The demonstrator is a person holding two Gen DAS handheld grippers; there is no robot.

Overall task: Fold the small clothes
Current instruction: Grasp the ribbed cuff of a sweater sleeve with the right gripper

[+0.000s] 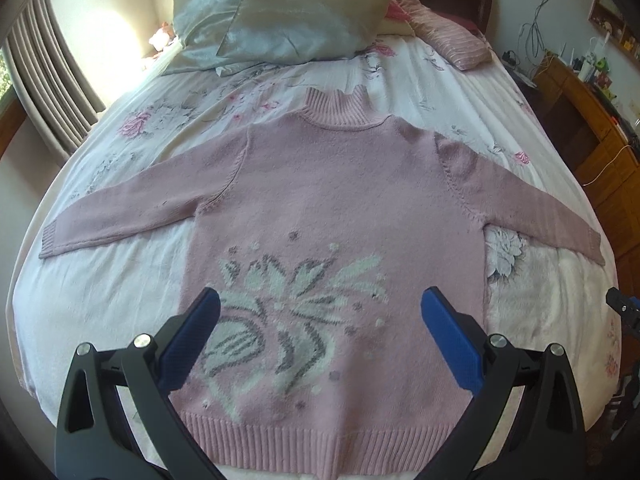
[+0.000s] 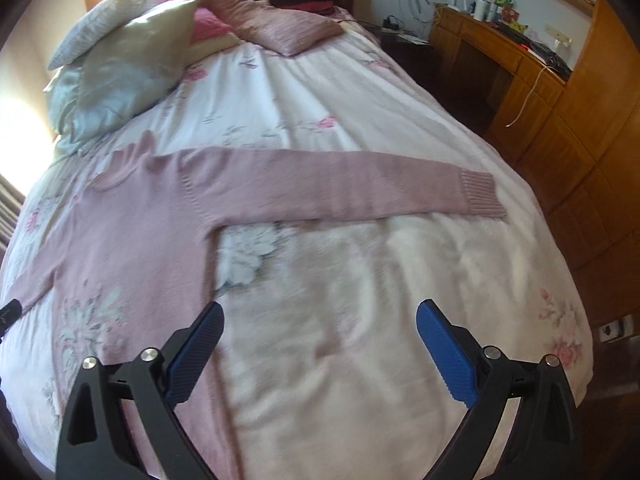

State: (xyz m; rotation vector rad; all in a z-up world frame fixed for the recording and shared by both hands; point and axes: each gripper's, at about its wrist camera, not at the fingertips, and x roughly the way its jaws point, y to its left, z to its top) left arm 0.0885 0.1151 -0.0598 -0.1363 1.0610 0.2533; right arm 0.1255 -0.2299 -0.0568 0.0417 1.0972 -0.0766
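A pink knit sweater (image 1: pixel 332 184) with a white and grey flower pattern lies flat on the bed, front up, collar toward the pillows, both sleeves spread out sideways. My left gripper (image 1: pixel 320 300) hovers open above its lower front, blue pads wide apart, holding nothing. The right wrist view shows the same sweater (image 2: pixel 132 216) at left, its right sleeve (image 2: pixel 360 188) stretching across the bed to a ribbed cuff (image 2: pixel 478 194). My right gripper (image 2: pixel 318 314) is open over bare bedspread just right of the sweater's side edge. A black part of the right gripper (image 1: pixel 624 310) shows at the left view's right edge.
The bed (image 2: pixel 360 280) has a white floral cover. Several pillows (image 1: pixel 296 12) are piled at the headboard end. A wooden desk and cabinets (image 2: pixel 560 100) with clutter and cables stand along the bed's right side. Curtains (image 1: pixel 44 72) hang at the far left.
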